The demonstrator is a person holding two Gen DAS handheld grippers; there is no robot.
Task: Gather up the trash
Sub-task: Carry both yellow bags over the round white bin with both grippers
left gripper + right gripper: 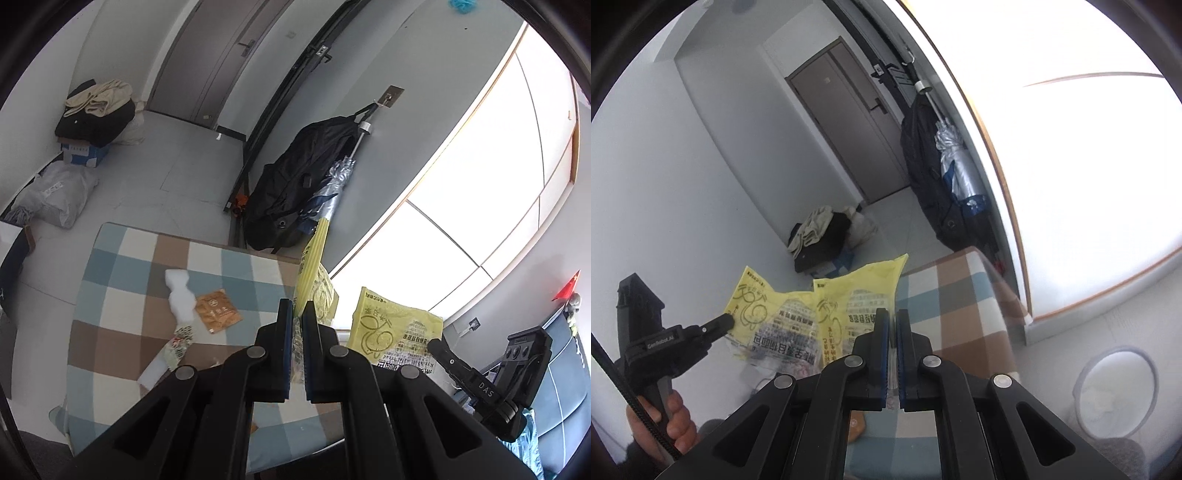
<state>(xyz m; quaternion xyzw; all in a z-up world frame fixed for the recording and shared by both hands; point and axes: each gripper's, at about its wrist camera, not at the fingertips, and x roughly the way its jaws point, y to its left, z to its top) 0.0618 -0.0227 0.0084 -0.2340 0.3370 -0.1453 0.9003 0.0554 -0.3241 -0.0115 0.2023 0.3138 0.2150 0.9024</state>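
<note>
Jaws of both grippers, left gripper (298, 314) and right gripper (894, 321), pinching crinkly yellow plastic bag (783, 314), checkered tabletop (122, 280) below

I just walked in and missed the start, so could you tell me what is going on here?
A person is collecting trash with a gripper in each hand. The left gripper and the right gripper are each shut on an edge of a yellow plastic bag, holding it up above the checkered table. An orange packet, a white foam piece and a printed wrapper lie on the table.
</note>
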